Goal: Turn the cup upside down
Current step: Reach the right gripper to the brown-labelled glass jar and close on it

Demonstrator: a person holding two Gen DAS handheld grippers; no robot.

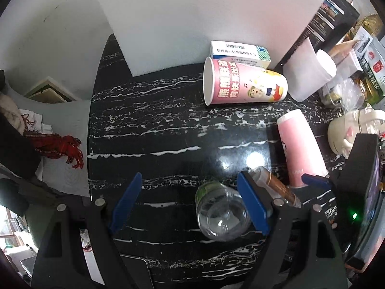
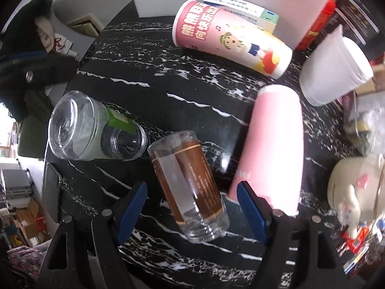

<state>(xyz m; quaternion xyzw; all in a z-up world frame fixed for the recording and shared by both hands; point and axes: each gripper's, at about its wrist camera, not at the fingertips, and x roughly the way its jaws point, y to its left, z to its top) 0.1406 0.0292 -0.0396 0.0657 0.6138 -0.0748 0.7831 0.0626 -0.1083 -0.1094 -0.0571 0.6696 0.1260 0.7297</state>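
Note:
A pink paper cup (image 1: 245, 84) with a cartoon lies on its side at the back of the black marble table (image 1: 156, 125); it also shows in the right wrist view (image 2: 231, 38). A plain pink cup (image 1: 300, 147) stands upside down at the right, also in the right wrist view (image 2: 272, 149). A clear glass with a green label (image 1: 221, 214) stands upside down between my left gripper's (image 1: 192, 204) open fingers, apart from them. A brown-labelled glass (image 2: 190, 187) stands between my right gripper's (image 2: 192, 212) open fingers, not touched.
A white translucent plastic cup (image 2: 334, 67) lies upturned at the back right. A medicine box (image 1: 238, 53) and a white foam board (image 1: 192, 19) stand behind the cups. A cream figurine (image 2: 356, 187) and clutter fill the right side. A phone (image 2: 51, 192) lies at the table's left edge.

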